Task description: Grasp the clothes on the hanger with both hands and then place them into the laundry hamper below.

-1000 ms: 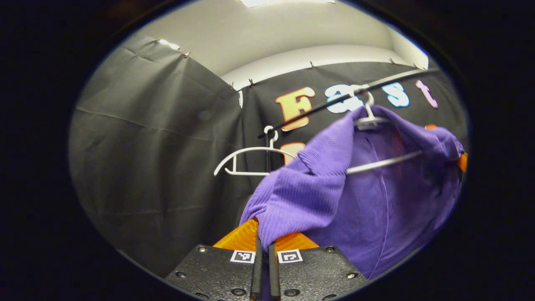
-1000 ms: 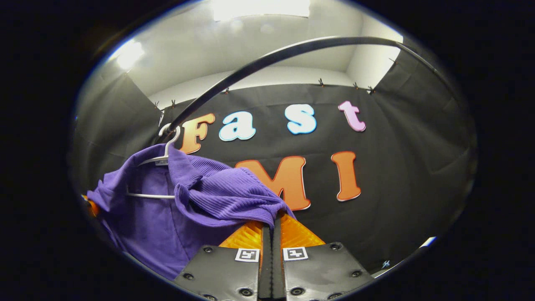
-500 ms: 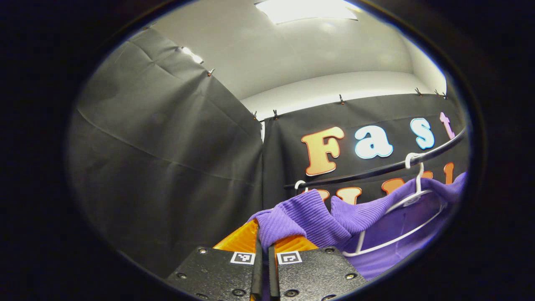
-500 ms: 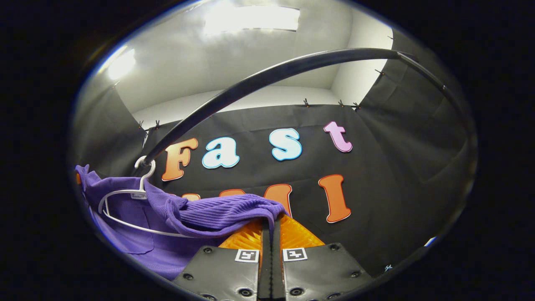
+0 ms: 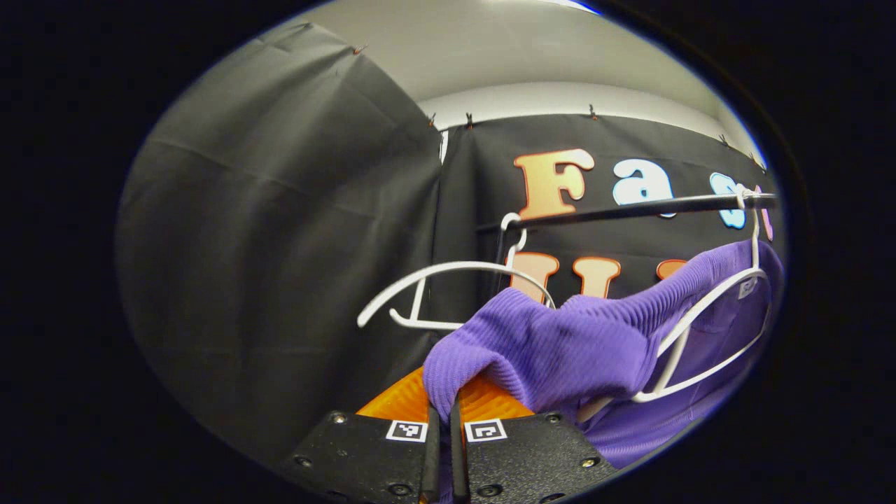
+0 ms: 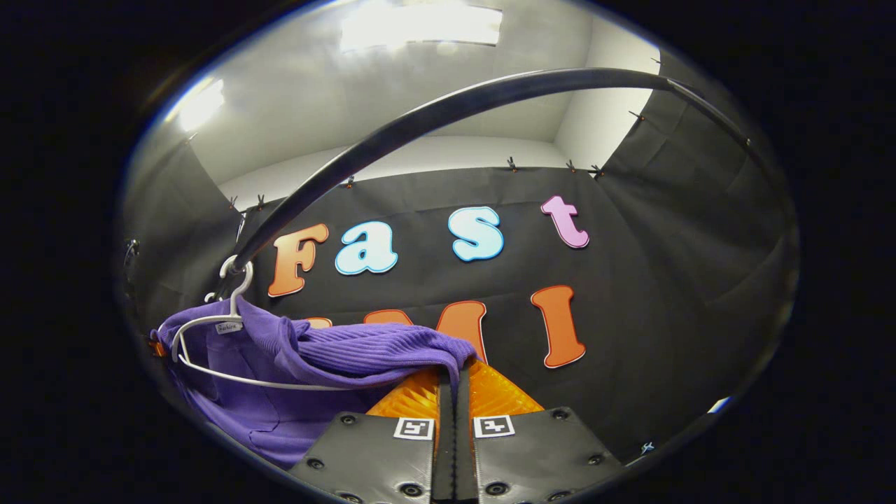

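In the left gripper view the left claw (image 5: pixel 441 413) is closed narrow, its two fingers pinching a fold of the purple ribbed sweater (image 5: pixel 560 343) right at their tips. From that pinch the knit rises in a rounded hump just above the claw and stretches up and to the right, toward the white hanger (image 5: pixel 707 329) it is draped over. That hanger's hook sits on the black clothes rail (image 5: pixel 630 208) near the right edge of the view. A second, bare white hanger (image 5: pixel 448 280) hangs from the same rail farther left, behind the bunched knit and apart from the claw.

In the right gripper view the right claw (image 6: pixel 453 381) is likewise closed tight on the purple ribbed sweater (image 6: pixel 364 353), a fold of it caught between both fingers at the tips. The cloth runs from there to the left, nearly level, to the white hanger (image 6: pixel 217 325), whose hook is on the black clothes rail (image 6: pixel 448 112) arching overhead. The lower body of the sweater sags beneath the hanger's bottom bar, to the left of the claw.
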### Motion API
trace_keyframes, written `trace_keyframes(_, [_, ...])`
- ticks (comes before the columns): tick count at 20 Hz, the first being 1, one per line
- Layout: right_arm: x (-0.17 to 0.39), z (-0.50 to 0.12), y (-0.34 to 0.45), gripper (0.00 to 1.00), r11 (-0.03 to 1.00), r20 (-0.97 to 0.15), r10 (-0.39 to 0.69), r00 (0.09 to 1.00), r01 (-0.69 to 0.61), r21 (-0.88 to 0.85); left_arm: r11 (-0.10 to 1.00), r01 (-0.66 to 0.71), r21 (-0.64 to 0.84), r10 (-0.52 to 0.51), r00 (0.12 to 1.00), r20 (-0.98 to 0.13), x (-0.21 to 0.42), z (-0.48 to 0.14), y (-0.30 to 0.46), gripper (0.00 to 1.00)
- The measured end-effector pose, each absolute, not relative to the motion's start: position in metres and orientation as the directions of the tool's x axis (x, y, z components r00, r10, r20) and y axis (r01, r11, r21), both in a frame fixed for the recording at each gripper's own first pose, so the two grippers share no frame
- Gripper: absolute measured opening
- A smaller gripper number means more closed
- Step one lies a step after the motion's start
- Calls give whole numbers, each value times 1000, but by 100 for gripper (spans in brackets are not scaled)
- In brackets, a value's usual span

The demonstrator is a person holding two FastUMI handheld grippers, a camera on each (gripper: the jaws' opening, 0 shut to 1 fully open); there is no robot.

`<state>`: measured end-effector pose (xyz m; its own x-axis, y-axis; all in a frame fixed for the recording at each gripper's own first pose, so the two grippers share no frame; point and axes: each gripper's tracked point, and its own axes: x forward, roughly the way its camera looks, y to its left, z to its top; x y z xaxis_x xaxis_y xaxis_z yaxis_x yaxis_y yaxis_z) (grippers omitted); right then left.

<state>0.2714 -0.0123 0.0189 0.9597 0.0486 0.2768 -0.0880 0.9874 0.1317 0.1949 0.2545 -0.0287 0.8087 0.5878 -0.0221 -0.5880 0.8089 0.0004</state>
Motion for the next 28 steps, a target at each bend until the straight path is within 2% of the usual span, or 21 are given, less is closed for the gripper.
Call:
trace_keyframes(2, [274,15,-9,7,986,258,60,964,-97,134,810,-587,2,585,807,-78,197,-55,255,5])
trace_keyframes(4, [281,11,-9,7,989,246,57,968,-89,122,815,-578,42,580,811,-78,201,-71,253,9])
trace_keyframes(9, [305,-4,-11,7,993,194,33,981,-55,106,834,-541,107,551,819,-161,215,-122,244,6])
trace_keyframes(14, [331,-12,-12,7,996,175,6,985,-20,82,842,-508,180,537,820,-200,198,-160,230,6])
trace_keyframes(17, [353,-19,-15,7,999,159,-13,987,6,45,860,-480,172,509,827,-237,191,-179,220,6])
trace_keyframes(21, [374,-48,-5,7,998,92,-13,996,18,-54,848,-464,255,519,825,-224,179,-180,217,6])
trace_keyframes(24, [378,-56,0,7,991,86,-5,996,17,-134,837,-465,288,526,828,-192,173,-173,216,6])
trace_keyframes(28, [395,-98,13,7,985,-22,25,999,-28,-172,841,-459,286,524,821,-226,164,-185,217,6])
